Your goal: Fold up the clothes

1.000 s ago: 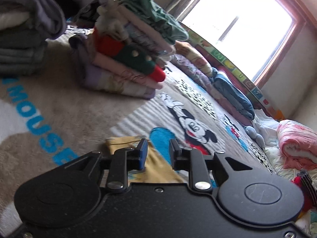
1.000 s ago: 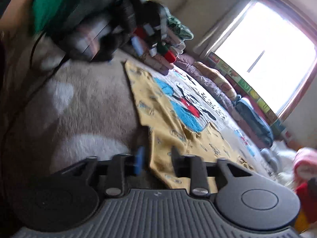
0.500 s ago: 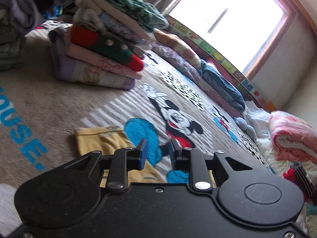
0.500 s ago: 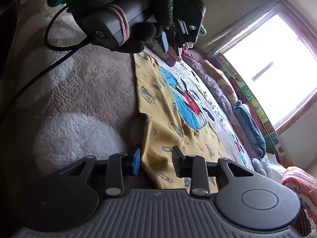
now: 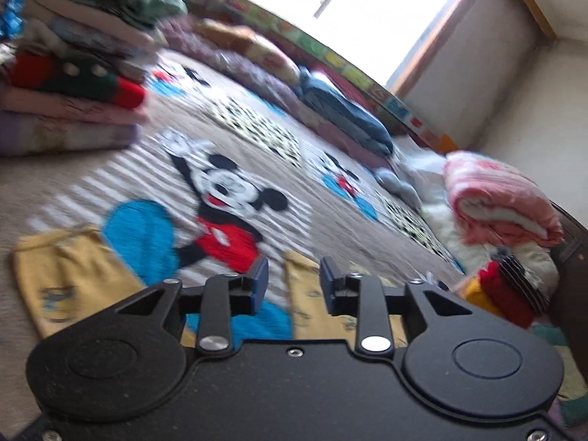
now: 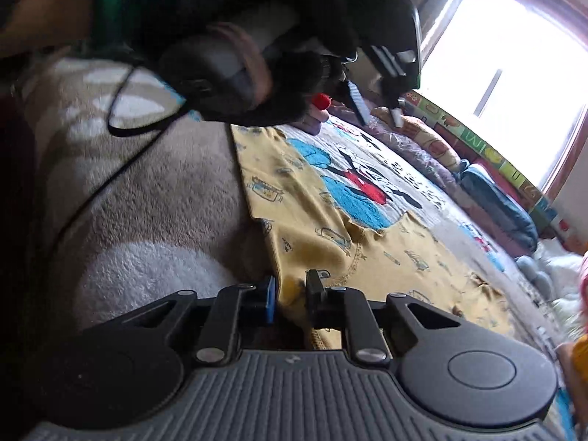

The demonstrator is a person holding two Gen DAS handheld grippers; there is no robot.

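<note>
Blanket (image 6: pixel 154 198) in beige plush covers the bed, a cartoon mouse (image 5: pixel 224 198) printed at its middle. In the right wrist view, at nine o'clock, a black cable (image 6: pixel 121 125) loops over the plush. At eleven o'clock a gloved hand (image 6: pixel 264 58) carries the left hand-held gripper (image 6: pixel 375 110) above the far end of the yellow pyjama trousers (image 6: pixel 367 257); its jaws are opening with nothing between them. The trousers lie flat across the blanket's middle, legs pointing away. At six o'clock the right hand-held gripper (image 6: pixel 290 294) is closing its jaws over the near edge of the trousers, yellow cloth between the pads, though whether they press it yet I cannot tell. In the left wrist view, a stack of folded clothes (image 5: pixel 73 84) stands at ten o'clock, the two trouser leg ends lie at eight and six o'clock, and a rolled pink quilt (image 5: pixel 499 198) sits at three o'clock under the window (image 5: pixel 352 11)
</note>
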